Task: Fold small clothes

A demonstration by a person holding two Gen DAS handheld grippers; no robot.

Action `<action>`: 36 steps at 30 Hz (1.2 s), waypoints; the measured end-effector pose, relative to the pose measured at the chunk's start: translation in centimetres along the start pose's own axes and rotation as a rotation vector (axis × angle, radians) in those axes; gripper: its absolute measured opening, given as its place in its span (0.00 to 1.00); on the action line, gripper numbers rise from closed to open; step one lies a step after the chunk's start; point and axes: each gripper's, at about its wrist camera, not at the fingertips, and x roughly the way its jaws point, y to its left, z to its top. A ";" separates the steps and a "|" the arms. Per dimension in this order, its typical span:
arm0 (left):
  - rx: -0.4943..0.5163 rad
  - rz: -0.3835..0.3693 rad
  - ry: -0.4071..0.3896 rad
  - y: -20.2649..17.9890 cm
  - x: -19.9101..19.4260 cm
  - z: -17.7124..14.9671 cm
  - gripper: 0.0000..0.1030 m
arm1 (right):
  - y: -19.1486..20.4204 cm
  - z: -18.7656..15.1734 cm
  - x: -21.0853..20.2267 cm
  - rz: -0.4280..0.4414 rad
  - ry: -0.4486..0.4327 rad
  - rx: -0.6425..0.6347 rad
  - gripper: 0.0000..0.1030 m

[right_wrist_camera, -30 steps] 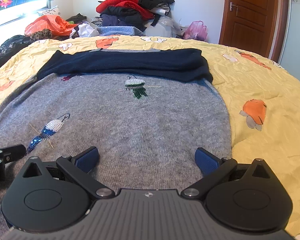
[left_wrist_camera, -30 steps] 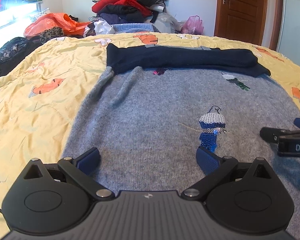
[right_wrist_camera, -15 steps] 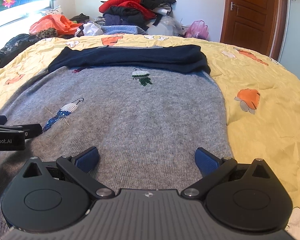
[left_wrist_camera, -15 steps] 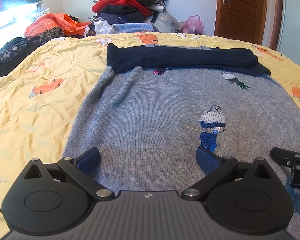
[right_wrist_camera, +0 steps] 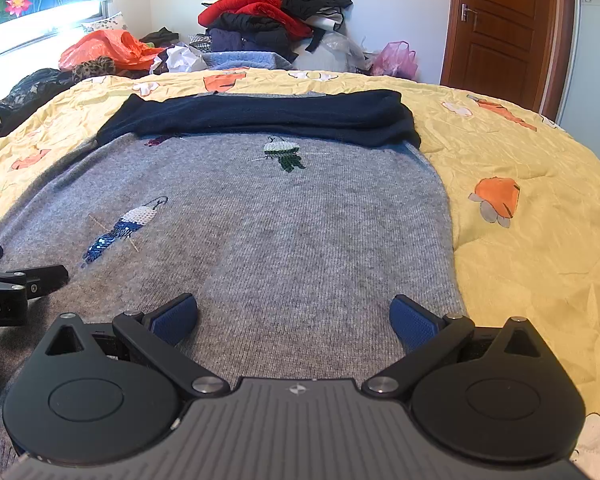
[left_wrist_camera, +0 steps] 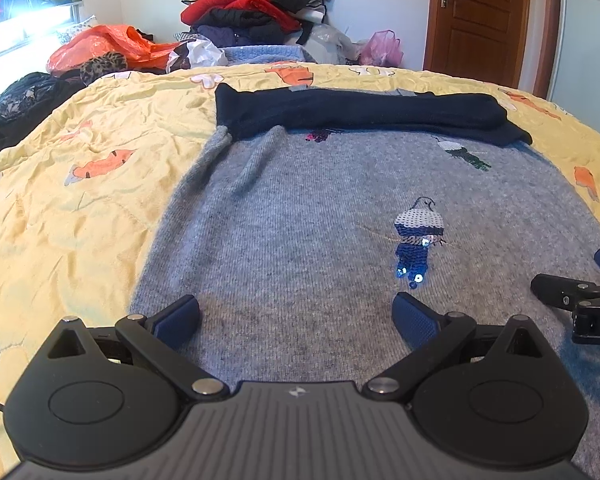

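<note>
A grey knit sweater (left_wrist_camera: 300, 216) with sequin bird patches lies flat on the yellow bedspread (left_wrist_camera: 80, 200); it also shows in the right wrist view (right_wrist_camera: 280, 220). Its navy part (left_wrist_camera: 360, 110) is folded across the far end. My left gripper (left_wrist_camera: 296, 316) is open and empty, low over the sweater's near left part. My right gripper (right_wrist_camera: 294, 318) is open and empty over the near right part, close to the sweater's right edge. Each gripper shows at the edge of the other's view: the right one (left_wrist_camera: 580, 300), the left one (right_wrist_camera: 16, 284).
A pile of red, black and blue clothes (left_wrist_camera: 256, 12) stands behind the bed. An orange plastic bag (left_wrist_camera: 104, 44) and dark garments (left_wrist_camera: 20, 100) lie at the far left. A pink bag (left_wrist_camera: 380, 48) and a wooden door (left_wrist_camera: 480, 20) are at the back right.
Both grippers stayed open over the near end of the sweater. The right gripper shifted slightly and the view of the sweater moved a little; a crease appeared near the sweater's far left.
</note>
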 end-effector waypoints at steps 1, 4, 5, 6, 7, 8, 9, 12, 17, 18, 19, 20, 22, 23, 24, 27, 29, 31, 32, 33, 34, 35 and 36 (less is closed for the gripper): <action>-0.001 -0.001 0.000 0.0 0.0 0.0 1.00 | 0.0 0.0 0.0 -0.002 0.000 0.000 1.00; -0.001 0.000 0.000 0.0 0.0 0.0 1.00 | 0.3 -0.2 -0.4 -0.023 0.005 0.005 1.00; -0.001 -0.001 0.000 0.0 0.0 0.0 1.00 | 0.4 -0.4 -0.8 -0.031 0.010 0.010 1.00; -0.001 0.000 0.000 0.0 0.0 0.0 1.00 | 0.6 -0.7 -1.2 -0.035 0.013 0.015 1.00; -0.001 0.000 0.000 0.0 0.0 0.0 1.00 | 0.8 -1.1 -1.6 -0.035 0.015 0.016 1.00; -0.001 0.000 0.000 0.0 0.0 0.0 1.00 | 0.9 -1.4 -2.0 -0.030 0.016 0.014 1.00; 0.000 0.000 0.000 0.0 0.0 0.0 1.00 | 0.9 -1.9 -2.5 -0.023 0.013 0.007 1.00; 0.000 0.001 0.002 0.0 0.0 0.0 1.00 | 0.9 -2.6 -3.4 -0.015 0.006 -0.001 1.00; 0.029 0.021 0.022 -0.5 -1.4 -0.5 1.00 | 1.0 -3.2 -4.2 -0.014 0.010 -0.008 1.00; 0.041 0.014 0.024 -0.6 -1.9 -0.7 1.00 | 1.0 -3.3 -4.4 -0.013 0.011 -0.010 1.00; 0.052 0.004 0.024 -0.8 -2.3 -1.1 1.00 | 1.0 -3.5 -4.5 -0.011 0.009 -0.012 1.00; 0.062 -0.006 0.025 -0.9 -2.8 -1.5 1.00 | 1.0 -3.7 -4.7 -0.010 0.006 -0.013 1.00; 0.074 -0.022 0.027 -1.1 -3.3 -2.2 1.00 | 1.0 -3.9 -4.9 -0.008 0.003 -0.012 1.00; 0.077 -0.024 0.022 -1.1 -3.7 -2.5 1.00 | 1.0 -3.9 -4.9 -0.007 0.003 -0.013 1.00; 0.080 -0.026 0.022 -1.1 -3.8 -2.7 1.00 | 1.0 -4.0 -5.0 -0.007 0.003 -0.014 1.00; 0.072 -0.035 0.037 -0.8 -4.2 -2.8 1.00 | 1.0 -4.2 -5.3 -0.004 0.006 -0.020 1.00; 0.068 -0.040 0.044 -0.4 -4.5 -3.0 1.00 | 0.9 -4.4 -5.7 0.004 0.009 -0.028 1.00; 0.069 -0.044 0.048 -0.1 -4.9 -3.3 1.00 | 0.8 -4.8 -6.2 0.017 0.013 -0.042 1.00; 0.070 -0.047 0.049 0.0 -5.1 -3.5 1.00 | 0.6 -5.1 -6.6 0.027 0.012 -0.051 1.00; 0.073 -0.049 0.049 0.2 -5.4 -3.7 1.00 | 0.5 -5.4 -7.0 0.034 0.011 -0.057 1.00; 0.077 -0.049 0.048 0.3 -5.6 -3.9 1.00 | 0.4 -5.7 -7.3 0.038 0.010 -0.061 1.00; 0.085 -0.047 0.046 0.3 -5.9 -4.1 1.00 | 0.3 -6.0 -7.7 0.043 0.010 -0.064 1.00; 0.095 -0.045 0.045 0.4 -6.3 -4.3 1.00 | 0.2 -6.2 -8.1 0.047 0.012 -0.069 1.00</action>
